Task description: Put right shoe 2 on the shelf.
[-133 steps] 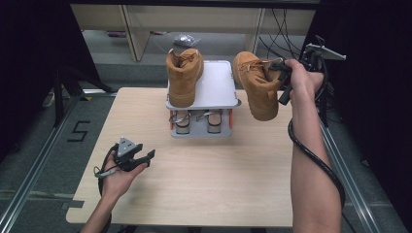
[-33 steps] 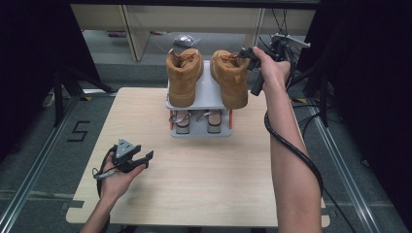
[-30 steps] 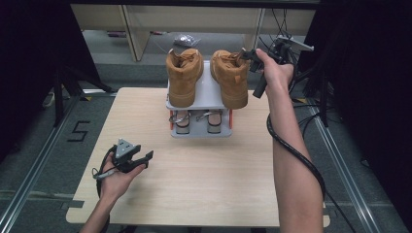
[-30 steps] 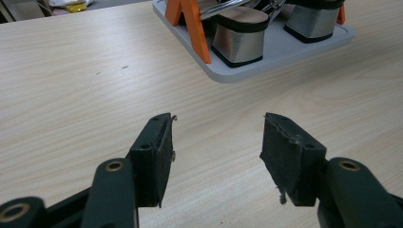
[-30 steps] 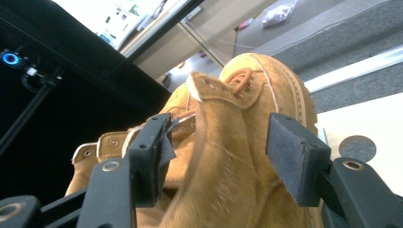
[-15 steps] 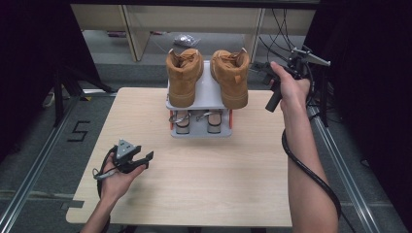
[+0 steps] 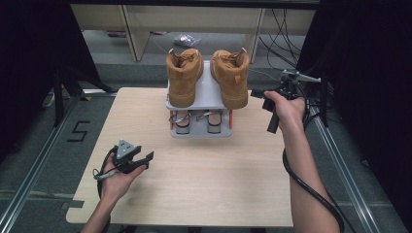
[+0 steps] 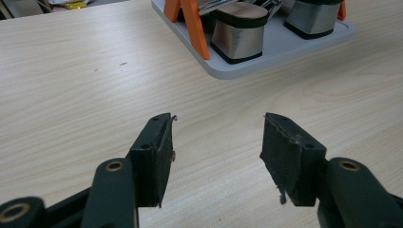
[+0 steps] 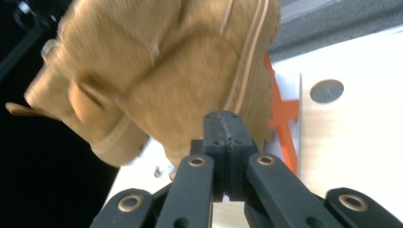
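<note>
Two tan boots stand side by side on the top shelf of a grey rack (image 7: 206,94), the left boot (image 7: 184,77) and the right boot (image 7: 232,77). My right gripper (image 7: 256,92) hovers just right of the right boot, apart from it. Its jaws have just been closing and are now shut with nothing between them. In the right gripper view the shut tips (image 9: 224,118) point at the boot's side (image 9: 157,71). My left gripper (image 7: 145,161) rests low over the table at front left, open and empty (image 8: 216,137).
A pair of silver heeled shoes (image 7: 182,121) sits on the rack's lower shelf between orange supports (image 8: 192,23). The wooden table (image 7: 204,184) stretches in front of the rack. Cables (image 7: 291,34) hang behind at the right, and a pale shelving unit (image 7: 131,24) stands beyond the table.
The right boot was set on the rack beside the other one. My right gripper let go of it, drew back to the right and down, and its jaws closed. The left gripper stayed put.
</note>
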### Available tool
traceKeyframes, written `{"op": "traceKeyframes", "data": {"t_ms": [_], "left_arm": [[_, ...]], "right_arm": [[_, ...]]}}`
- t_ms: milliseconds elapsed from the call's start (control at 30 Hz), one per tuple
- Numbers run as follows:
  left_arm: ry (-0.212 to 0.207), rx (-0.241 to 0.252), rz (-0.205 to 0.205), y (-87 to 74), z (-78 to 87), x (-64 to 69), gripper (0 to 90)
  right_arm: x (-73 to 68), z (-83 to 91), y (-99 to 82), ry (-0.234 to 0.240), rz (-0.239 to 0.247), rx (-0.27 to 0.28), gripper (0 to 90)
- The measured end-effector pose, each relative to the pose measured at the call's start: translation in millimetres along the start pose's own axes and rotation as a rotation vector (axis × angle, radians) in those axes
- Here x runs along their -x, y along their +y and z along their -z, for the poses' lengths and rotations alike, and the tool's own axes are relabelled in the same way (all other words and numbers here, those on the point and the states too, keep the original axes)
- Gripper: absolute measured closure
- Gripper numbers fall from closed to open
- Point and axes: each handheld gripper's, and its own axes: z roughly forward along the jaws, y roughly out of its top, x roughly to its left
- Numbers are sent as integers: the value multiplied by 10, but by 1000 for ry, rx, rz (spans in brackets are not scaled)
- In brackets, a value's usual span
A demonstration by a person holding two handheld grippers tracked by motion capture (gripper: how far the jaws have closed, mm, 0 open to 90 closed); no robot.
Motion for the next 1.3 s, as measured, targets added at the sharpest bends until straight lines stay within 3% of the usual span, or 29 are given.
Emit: {"op": "traceKeyframes", "data": {"t_ms": [33,133,333,367,433,567,600,667,733,767,867,967,1033,1100,1133,1167,1233,1267,1300], "left_arm": [[1,-1,1,0,1,-2,437],[2,2,4,-1,3,-5,437],[5,0,0,-1,5,-1,437],[1,0,3,-1,3,-4,437],[1,-1,1,-2,0,-3,437],[5,-1,2,-5,-3,4,437],[3,-1,0,-6,-8,4,437],[4,-2,-2,-8,-11,8,437],[3,-4,-3,-9,-12,12,437],[3,-4,-3,-9,-13,12,437],[3,-4,-3,-9,-14,10,437],[4,-3,-1,-10,-11,7,437],[3,-1,1,-8,-9,2,437],[4,-1,2,-6,-5,-2,437],[4,-1,2,-6,-4,-2,437],[4,0,2,-6,-7,-1,437],[2,-1,0,-6,-9,2,437],[0,-1,-3,-6,-9,3,437],[0,-1,-2,-6,-8,3,437]], "right_arm": [[-10,-14,-29,-1,-17,-12,900],[5,-65,-105,-18,34,-32,900],[-12,-152,-235,-34,61,-88,900],[-47,-158,-258,-28,17,-106,900],[-44,-194,-290,-42,58,-102,900],[-56,-203,-297,-53,60,-98,900],[-40,-210,-296,-53,91,-90,900],[-48,-211,-295,-62,99,-84,900],[-63,-214,-296,-64,86,-83,900],[-91,-221,-304,-66,45,-90,900],[-80,-255,-299,-65,85,-76,900],[-100,-305,-289,-66,62,-81,900],[-103,-339,-273,-68,74,-78,900],[-142,-363,-263,-71,38,-96,900],[-122,-368,-253,-77,79,-92,900],[-154,-380,-257,-76,39,-96,900],[-147,-402,-247,-73,63,-94,900],[-178,-405,-248,-77,20,-104,900],[-149,-412,-239,-74,73,-100,900]]}}
